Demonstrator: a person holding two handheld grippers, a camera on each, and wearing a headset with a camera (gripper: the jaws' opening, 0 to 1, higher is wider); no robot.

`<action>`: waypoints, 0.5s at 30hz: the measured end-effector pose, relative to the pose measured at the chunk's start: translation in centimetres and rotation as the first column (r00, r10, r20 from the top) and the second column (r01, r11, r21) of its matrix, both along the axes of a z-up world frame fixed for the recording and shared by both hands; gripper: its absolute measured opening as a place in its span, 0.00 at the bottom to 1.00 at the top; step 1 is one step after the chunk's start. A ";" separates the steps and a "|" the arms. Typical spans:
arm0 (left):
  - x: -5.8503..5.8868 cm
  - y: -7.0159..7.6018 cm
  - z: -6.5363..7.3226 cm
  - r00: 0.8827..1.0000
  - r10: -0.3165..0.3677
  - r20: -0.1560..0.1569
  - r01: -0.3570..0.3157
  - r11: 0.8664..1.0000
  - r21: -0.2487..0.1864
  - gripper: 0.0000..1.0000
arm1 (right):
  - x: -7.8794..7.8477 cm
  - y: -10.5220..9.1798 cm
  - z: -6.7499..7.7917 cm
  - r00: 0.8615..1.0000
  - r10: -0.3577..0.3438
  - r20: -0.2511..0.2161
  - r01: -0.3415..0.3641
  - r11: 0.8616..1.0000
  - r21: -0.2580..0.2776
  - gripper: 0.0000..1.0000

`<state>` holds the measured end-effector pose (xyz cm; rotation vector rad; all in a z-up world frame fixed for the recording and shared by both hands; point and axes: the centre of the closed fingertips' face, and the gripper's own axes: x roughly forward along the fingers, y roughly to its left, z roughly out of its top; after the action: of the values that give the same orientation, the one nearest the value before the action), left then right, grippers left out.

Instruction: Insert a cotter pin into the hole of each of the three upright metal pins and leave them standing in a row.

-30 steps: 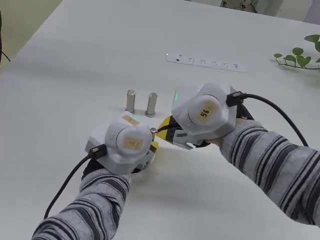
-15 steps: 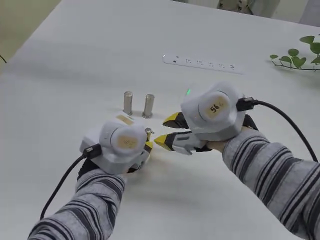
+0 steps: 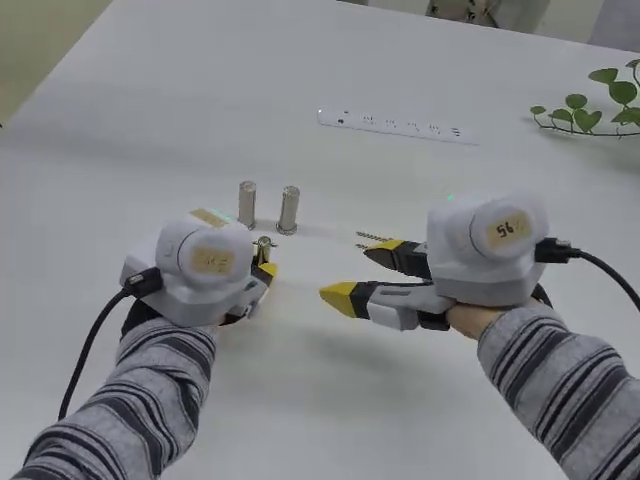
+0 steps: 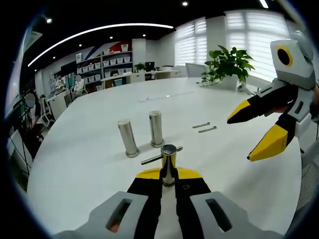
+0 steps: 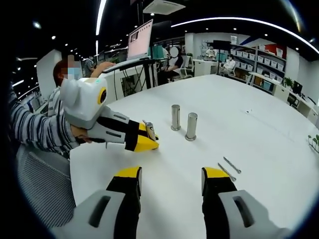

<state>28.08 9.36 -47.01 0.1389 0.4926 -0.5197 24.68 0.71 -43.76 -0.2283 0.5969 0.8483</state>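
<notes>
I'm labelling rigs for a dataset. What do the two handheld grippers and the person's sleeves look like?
Both the left gripper and right gripper have rounded white-grey housings, black jaws with yellow tips, a tan round sticker on top (the right's reads 56) and a black cable. The sleeves are grey with dark stripes.

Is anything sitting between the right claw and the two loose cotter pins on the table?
Nothing visible does. The open right claw has the two cotter pins on bare table just ahead. The two standing metal pins are farther back; the left claw, holding a third pin, is off to the side.
</notes>
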 end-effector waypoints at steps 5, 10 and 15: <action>0.4 0.9 0.0 1.000 0.014 -0.003 -0.014 1.000 -0.001 0.05 | -0.3 -0.4 -0.2 0.999 -0.034 -0.013 0.035 0.999 0.037 0.48; 0.3 1.5 -0.2 1.000 0.028 -0.014 -0.029 1.000 -0.007 0.05 | -0.6 -0.5 -0.1 0.998 -0.057 -0.017 0.058 0.997 0.057 0.48; 0.3 2.1 -0.5 0.999 0.040 -0.026 -0.040 0.999 -0.017 0.05 | -1.0 -0.3 -0.1 0.998 -0.063 -0.023 0.065 0.995 0.074 0.48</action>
<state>28.43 11.42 -47.55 0.1056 0.5143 -0.4872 23.72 0.39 -43.85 -0.1324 0.5877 0.8099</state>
